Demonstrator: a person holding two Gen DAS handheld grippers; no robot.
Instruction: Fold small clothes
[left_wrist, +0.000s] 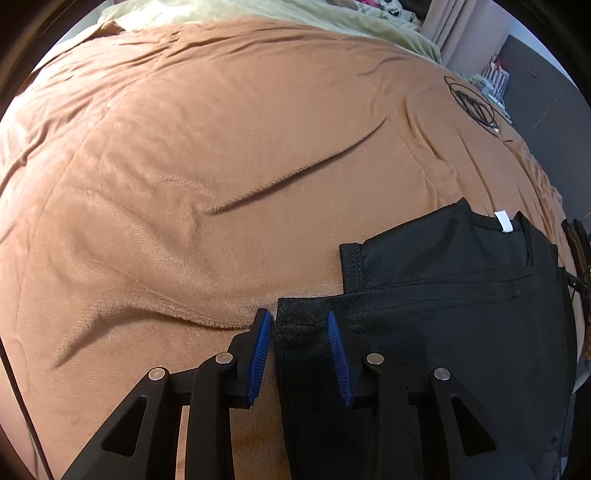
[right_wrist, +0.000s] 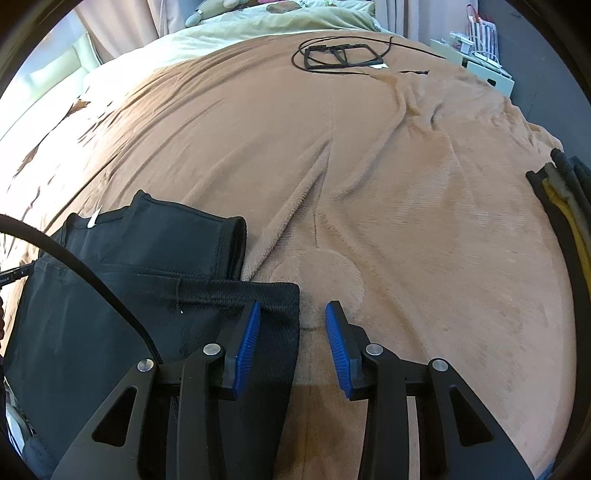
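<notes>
A black garment (left_wrist: 443, 295) with a small white tag lies on the tan blanket (left_wrist: 184, 166), partly folded, with a hemmed band along its near edge. My left gripper (left_wrist: 301, 325) is open, its jaws straddling the garment's near left corner. In the right wrist view the same garment (right_wrist: 129, 258) lies at lower left. My right gripper (right_wrist: 293, 314) is open, its jaws straddling the garment's near right corner, with the left pad (right_wrist: 247, 339) over the cloth and the right pad over the blanket.
The tan blanket (right_wrist: 406, 203) covers the bed, with creases. A black cable and frame (right_wrist: 340, 55) lie at the far end. Folded dark and yellow clothes (right_wrist: 565, 206) are stacked at the right edge. Pale green bedding (right_wrist: 258, 26) lies beyond. A white shelf (right_wrist: 487, 70) stands beside the bed.
</notes>
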